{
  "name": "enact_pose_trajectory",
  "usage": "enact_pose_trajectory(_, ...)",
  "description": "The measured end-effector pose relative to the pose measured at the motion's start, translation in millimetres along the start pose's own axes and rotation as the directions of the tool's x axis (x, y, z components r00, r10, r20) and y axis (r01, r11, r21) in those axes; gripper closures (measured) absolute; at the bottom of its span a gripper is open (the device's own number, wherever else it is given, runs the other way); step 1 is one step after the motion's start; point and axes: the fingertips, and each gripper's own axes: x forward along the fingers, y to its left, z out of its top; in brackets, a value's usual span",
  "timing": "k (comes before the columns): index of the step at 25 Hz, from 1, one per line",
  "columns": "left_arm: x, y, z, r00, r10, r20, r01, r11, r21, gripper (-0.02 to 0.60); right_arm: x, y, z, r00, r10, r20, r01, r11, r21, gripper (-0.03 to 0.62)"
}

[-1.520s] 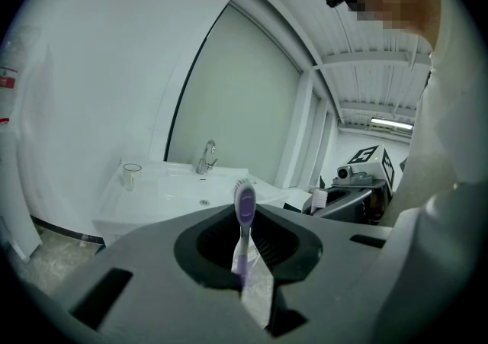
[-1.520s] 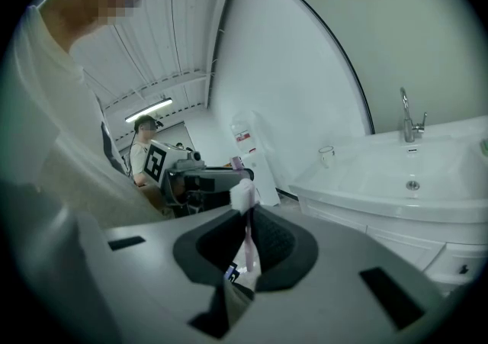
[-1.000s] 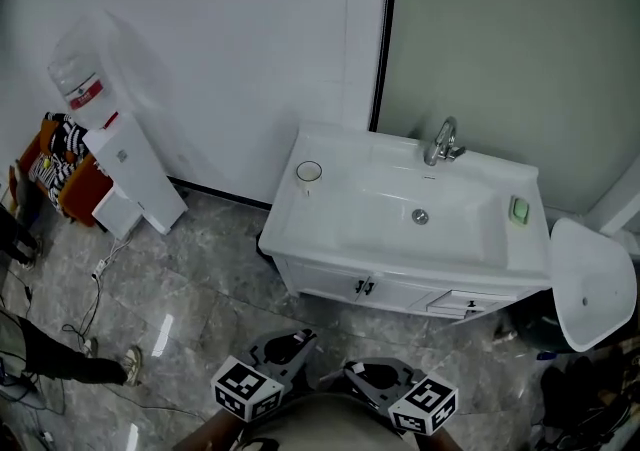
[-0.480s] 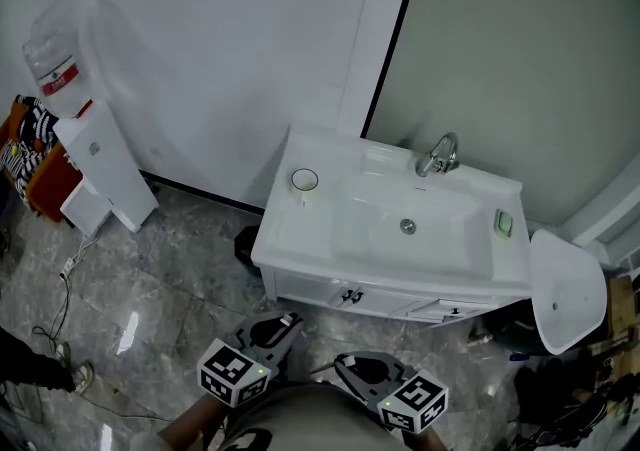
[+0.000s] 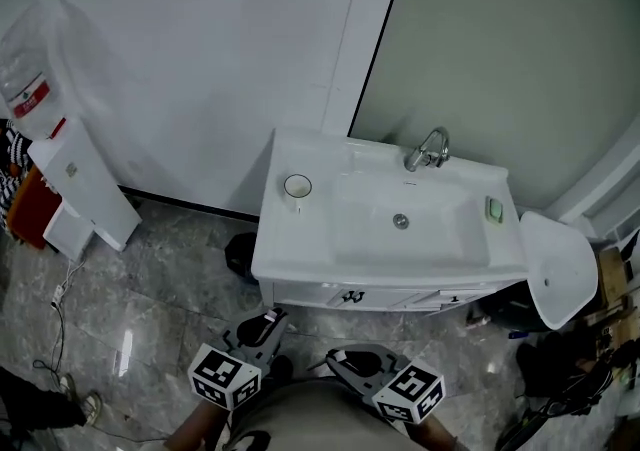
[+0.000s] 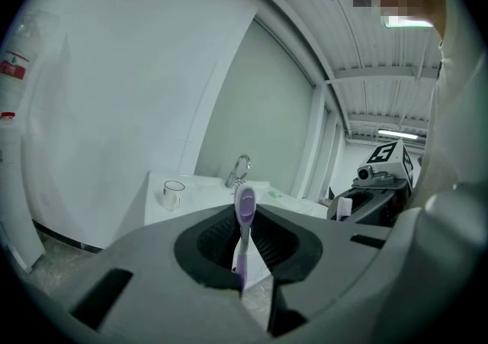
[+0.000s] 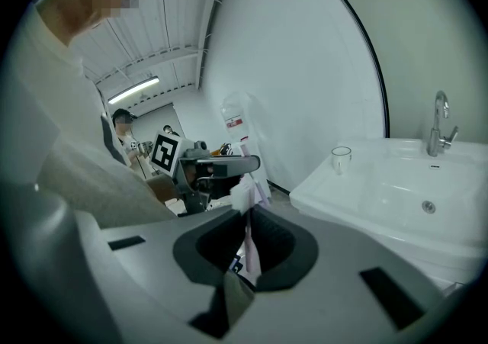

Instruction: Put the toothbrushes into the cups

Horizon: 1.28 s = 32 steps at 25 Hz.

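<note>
Against a second earlier, the white washbasin table (image 5: 300, 251) sits squarer at centre frame, and the white water dispenser (image 5: 62, 171) has slid to the left edge. At the bottom, the left tool (image 5: 266, 321) stays clamped on a purple toothbrush (image 6: 243, 217) and the right tool (image 5: 335, 359) on a pale pink toothbrush (image 7: 250, 251). The clear glass cup (image 5: 297, 185) stands on the table's left corner.

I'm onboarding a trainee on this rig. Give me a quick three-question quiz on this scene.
1. True or false: the left gripper is shut on a purple toothbrush.
2. In the head view, the cup stands on the washbasin's: A) left side, B) right side, C) bowl.
3. Fill in: the right gripper holds a ____.
Key: 1 true; 2 A; 3 toothbrush.
</note>
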Motion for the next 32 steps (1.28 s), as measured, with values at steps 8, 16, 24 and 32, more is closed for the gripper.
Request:
enact_pose_trajectory(8, -11.0, 30.8, 1.9, 1.000, 0.015, 0.004, -0.015, 1.000, -0.003, 0.531, 23.0, 2.1, 7.1, 1.000, -0.003, -0.007, 0.004, 1.000, 0.016, 0.562)
enact_pose_trajectory(16, 3.4, 48.7, 12.9, 0.999, 0.052, 0.012, -0.052, 0.998, -0.025, 0.531, 30.3, -18.9, 15.8, 1.000, 0.026, -0.010, -0.026, 0.999, 0.034, 0.562)
enact_pose_trajectory(24, 36.4, 94.2, 46.6, 0.986, 0.165, 0.027, -0.166, 0.986, 0.015, 0.531, 16.8, -78.8, 35.3, 0.999, 0.040, 0.014, -0.041, 0.999, 0.034, 0.562)
enact_pose_trajectory(32, 73.7, 118.9, 93.3, 0.959, 0.275, 0.075, -0.275, 0.961, -0.006, 0.531, 1.9, -137.1, 60.1, 0.993, 0.108, 0.053, -0.109, 0.994, 0.022, 0.562)
